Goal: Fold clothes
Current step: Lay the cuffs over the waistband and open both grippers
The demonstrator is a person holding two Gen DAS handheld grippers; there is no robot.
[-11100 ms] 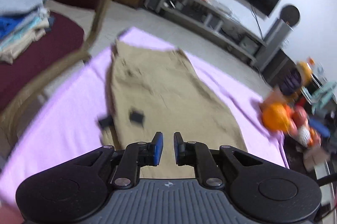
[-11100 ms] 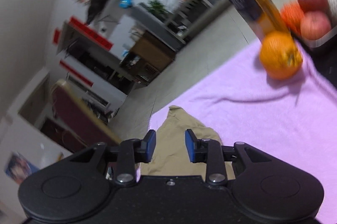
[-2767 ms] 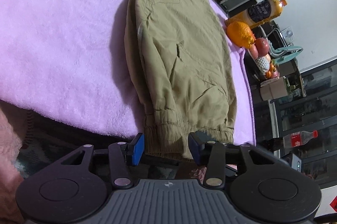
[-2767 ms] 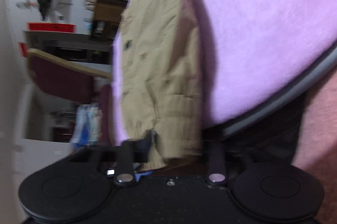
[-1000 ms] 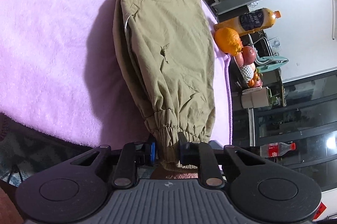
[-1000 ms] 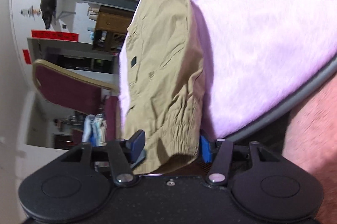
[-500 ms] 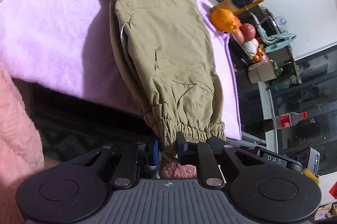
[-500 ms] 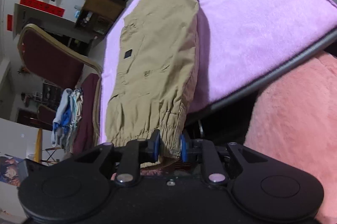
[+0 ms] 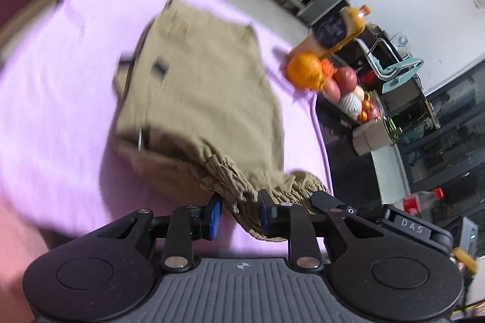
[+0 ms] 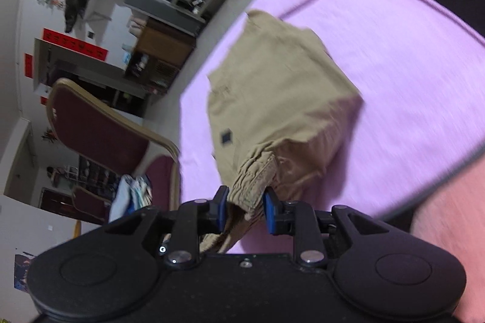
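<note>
While half a second back the khaki pants (image 9: pixel 200 98) lay full length with cuffs hanging off the near edge, they're now doubled over on the purple blanket (image 9: pixel 45 98), cuffs brought toward 12 o'clock onto the upper half. Left tool (image 9: pixel 239 212) went from pinching the cuff to spread, with the elastic cuff loose between its fingers. Right tool (image 10: pixel 245 212) is spread too, cuff sitting in the gap. An orange (image 9: pixel 304 72) sits at 2 o'clock.
</note>
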